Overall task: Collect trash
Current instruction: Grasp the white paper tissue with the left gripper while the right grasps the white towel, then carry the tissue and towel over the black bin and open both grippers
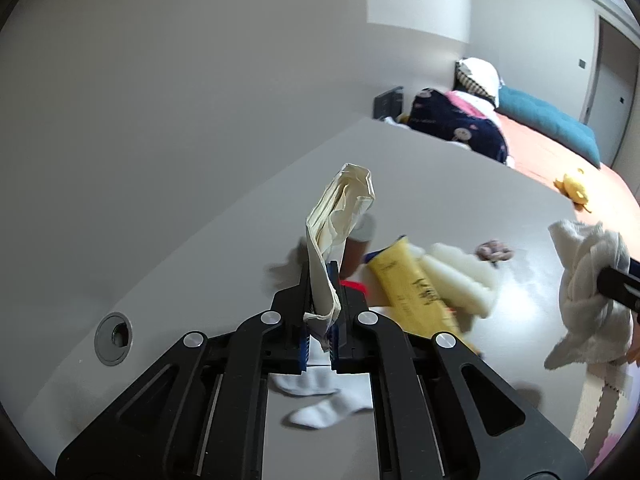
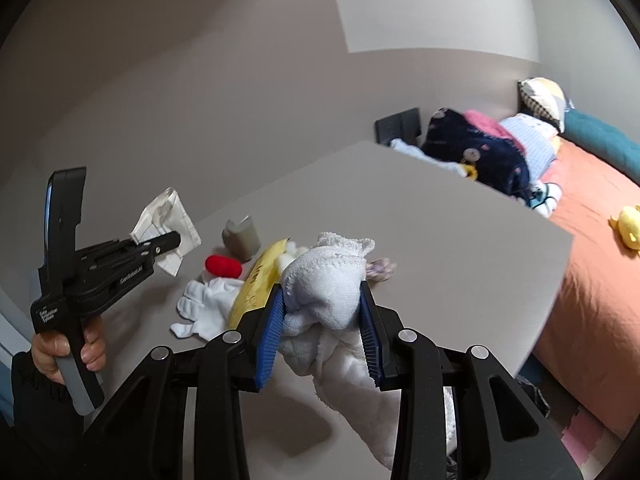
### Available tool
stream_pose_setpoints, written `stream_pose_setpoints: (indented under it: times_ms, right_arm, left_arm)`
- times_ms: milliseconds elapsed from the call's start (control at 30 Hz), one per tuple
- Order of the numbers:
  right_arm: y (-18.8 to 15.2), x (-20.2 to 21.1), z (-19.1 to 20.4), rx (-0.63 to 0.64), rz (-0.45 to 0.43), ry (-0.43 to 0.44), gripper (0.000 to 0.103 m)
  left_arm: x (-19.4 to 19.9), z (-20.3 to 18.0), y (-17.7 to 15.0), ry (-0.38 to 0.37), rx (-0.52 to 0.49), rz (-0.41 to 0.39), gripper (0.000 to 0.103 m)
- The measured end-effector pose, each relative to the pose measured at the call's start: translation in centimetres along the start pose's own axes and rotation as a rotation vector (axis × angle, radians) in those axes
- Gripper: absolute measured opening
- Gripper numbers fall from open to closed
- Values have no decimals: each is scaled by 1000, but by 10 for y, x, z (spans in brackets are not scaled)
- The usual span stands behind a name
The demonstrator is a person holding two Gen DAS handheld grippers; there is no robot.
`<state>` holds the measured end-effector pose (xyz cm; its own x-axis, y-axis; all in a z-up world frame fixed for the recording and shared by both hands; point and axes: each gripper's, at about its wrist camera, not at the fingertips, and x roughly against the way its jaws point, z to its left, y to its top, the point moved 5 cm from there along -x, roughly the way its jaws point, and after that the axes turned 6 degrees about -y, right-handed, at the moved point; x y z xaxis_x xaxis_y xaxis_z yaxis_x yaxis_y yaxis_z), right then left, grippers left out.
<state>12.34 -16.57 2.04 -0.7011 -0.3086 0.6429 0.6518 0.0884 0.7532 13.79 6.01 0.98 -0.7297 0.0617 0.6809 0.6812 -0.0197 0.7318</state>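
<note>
My left gripper (image 1: 322, 280) is shut on a crumpled cream paper wrapper (image 1: 340, 216), which stands up from the jaws above the grey table (image 1: 440, 184). From the right wrist view the same wrapper (image 2: 168, 224) hangs in that gripper (image 2: 176, 239), held by a hand (image 2: 60, 352) at the left. My right gripper (image 2: 322, 300) is shut on a bunched white towel (image 2: 324, 288), lifted off the table; its tail droops below the blue pads. The towel (image 1: 588, 280) also shows at the right edge of the left wrist view.
On the table lie a yellow packet (image 1: 404, 284), a white foam piece (image 1: 460, 276), white socks (image 2: 204, 308), a red object (image 2: 222, 266), a small grey bottle (image 2: 242, 238) and a small patterned scrap (image 2: 380, 270). A bed with an orange cover (image 2: 592, 260) stands beyond the table.
</note>
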Motion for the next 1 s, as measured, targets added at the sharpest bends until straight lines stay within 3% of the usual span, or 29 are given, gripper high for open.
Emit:
stream_pose_setpoints:
  times_ms: [433,1000]
  right_arm:
    - [3,56,-65,-81,-70,-92,38]
    - [-14,106,-168,-219,-115,-229,39]
  left_arm:
    - [12,-84,20,-104,-96,-35,6]
    - [-4,-212,31,-253,-247,-16,6]
